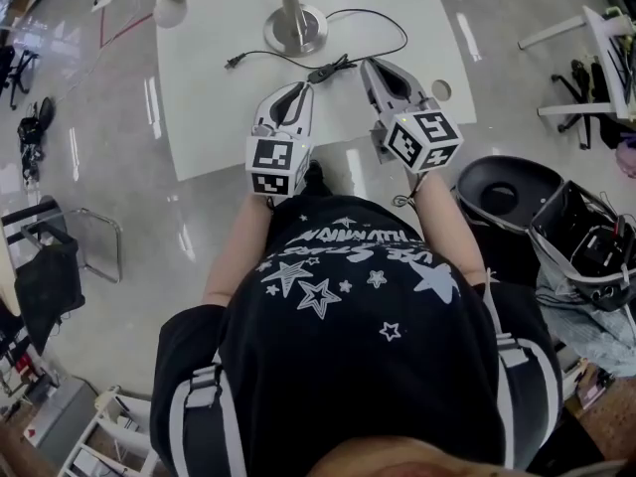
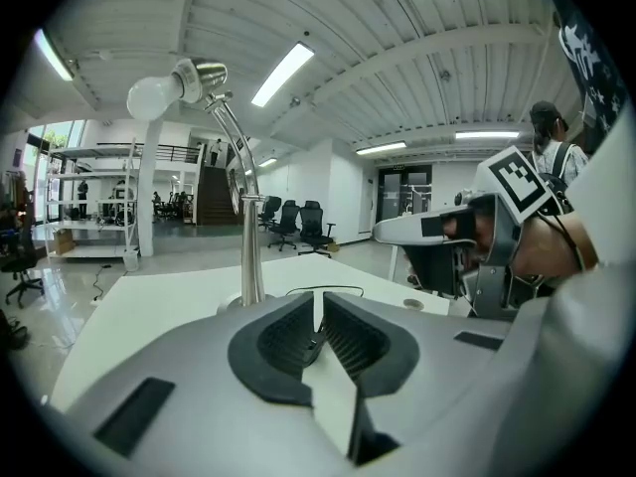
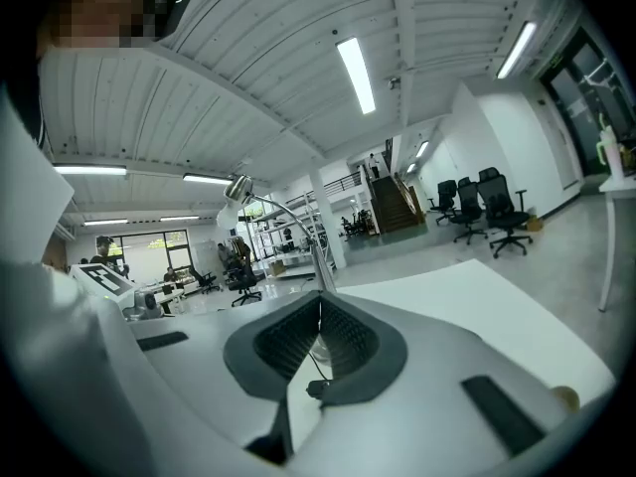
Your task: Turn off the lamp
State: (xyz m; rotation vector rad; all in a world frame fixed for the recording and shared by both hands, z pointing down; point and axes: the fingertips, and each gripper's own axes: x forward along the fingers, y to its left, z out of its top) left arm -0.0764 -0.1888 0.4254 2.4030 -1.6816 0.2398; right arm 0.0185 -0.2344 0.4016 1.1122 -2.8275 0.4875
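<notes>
Far beyond the left gripper (image 2: 319, 314) stand black office chairs (image 2: 301, 229) and a staircase (image 2: 217, 195); long strip lights (image 2: 283, 74) run along the ribbed ceiling (image 2: 397, 48).

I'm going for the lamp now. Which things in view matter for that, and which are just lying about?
For the job:
- lamp
- its cord
- dark block on the cord, likely the switch
- left gripper and right gripper, both shut

Lying about:
- small round disc on the table
- black bin
- black chair
</notes>
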